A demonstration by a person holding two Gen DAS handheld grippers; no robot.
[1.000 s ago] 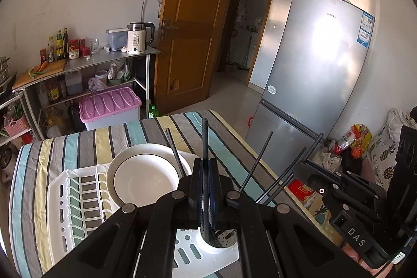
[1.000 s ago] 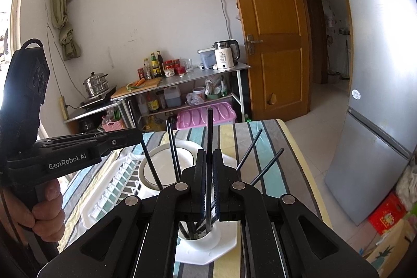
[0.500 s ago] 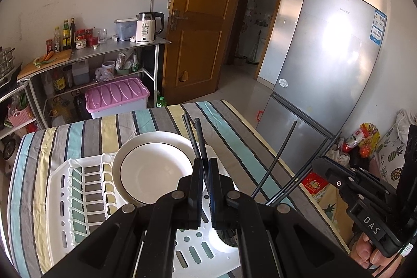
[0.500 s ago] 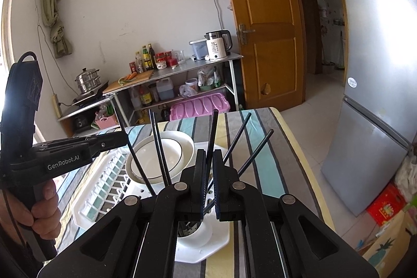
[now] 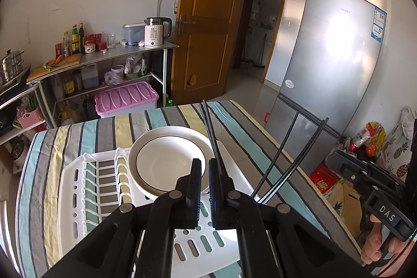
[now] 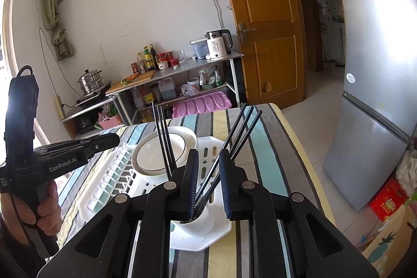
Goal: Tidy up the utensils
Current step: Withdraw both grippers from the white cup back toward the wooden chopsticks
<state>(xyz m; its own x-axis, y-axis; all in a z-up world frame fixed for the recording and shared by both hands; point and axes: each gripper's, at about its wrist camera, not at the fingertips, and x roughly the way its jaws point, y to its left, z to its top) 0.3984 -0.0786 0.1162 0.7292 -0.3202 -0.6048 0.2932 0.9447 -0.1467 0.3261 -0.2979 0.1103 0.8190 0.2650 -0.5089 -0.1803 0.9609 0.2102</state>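
Left gripper (image 5: 204,166): one; its pads stand almost together, with nothing seen between them. In the right wrist view its side reads "GenRobot.AI".
Right gripper (image 6: 207,155): one; its jaws are opening. Three chopsticks pass through the gap, and the pads do not press on them. In the left wrist view its side reads "DAS".
Hands: two, a left hand (image 6: 44,210) and a right hand (image 5: 378,246), each wrapped round a gripper handle.
Chopsticks (image 6: 164,137): five, all black. They stand in the holder cup, two leaning left and three leaning right.
Holder cup (image 6: 200,219): one, white and round, set at the near corner of the dish rack.
Dish rack (image 5: 78,173): one, white plastic and slotted, lying on the table.
Bowls (image 5: 166,160): two, white, each with a thin black ring. They are stacked in the rack just beside the cup.
Table (image 5: 104,129): one, under a striped cloth.
Kettle (image 5: 155,31): one, white, on a metal shelf; its front shows "55".
Fridge (image 5: 338,64): one, silver. Its brand word and blue sticker are too small to read.
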